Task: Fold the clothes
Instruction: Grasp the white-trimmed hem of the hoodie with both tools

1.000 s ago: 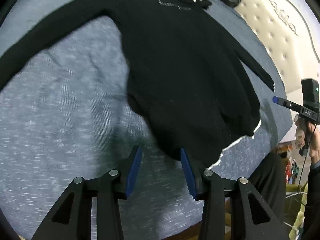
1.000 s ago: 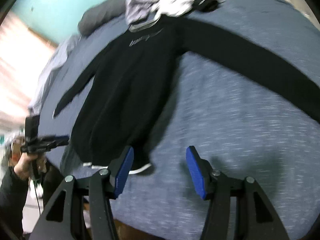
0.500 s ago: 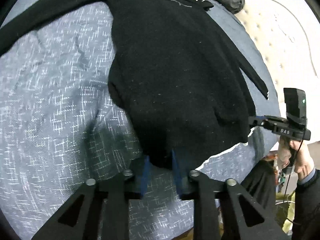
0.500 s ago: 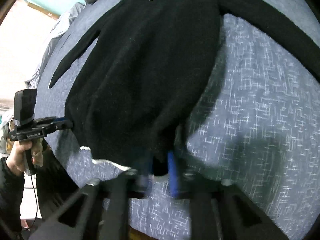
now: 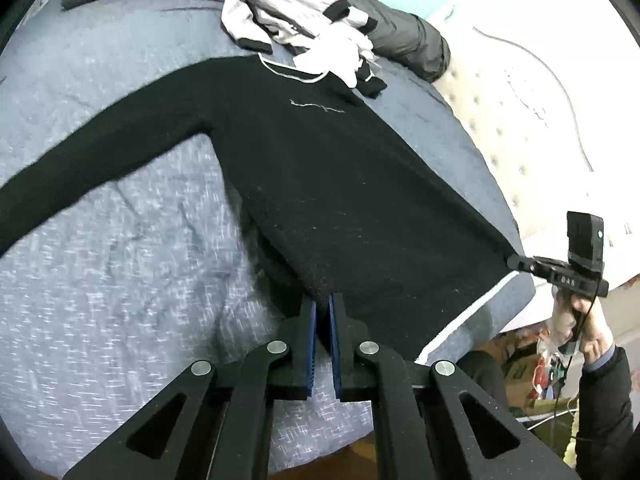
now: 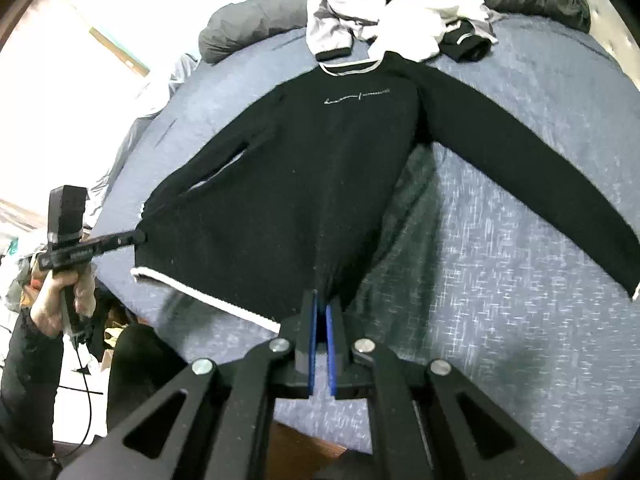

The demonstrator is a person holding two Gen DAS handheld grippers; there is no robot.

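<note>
Black knit fills most of what I see: the sweater (image 5: 344,184) lies face up on the blue-grey bed (image 5: 120,288), collar away from me and hem toward me, so its long axis runs straight out from my grippers toward the pile of pale clothes (image 5: 296,20) at the far end.

My left gripper (image 5: 323,312) is pinched nearly shut on the hem corner nearest it, with black fabric caught between the blue pads. My right gripper (image 6: 320,314) is closed the same way on the other hem corner. In each wrist view the opposite gripper shows at the far end of the hem, so the hem is stretched between my two hands, with its white edge (image 6: 208,294) running along the near edge of the bed.

One sleeve (image 6: 532,184) lies spread wide across the bed on my left side. The sleeve on my right side (image 6: 208,176) sits close against the body of the sweater.

Both hands are equally near, each at its own corner. Since the collar lies directly ahead of both grips, I judge that any fold from here would carry the hem forward along that axis, both corners travelling together to keep the edge straight.
</note>
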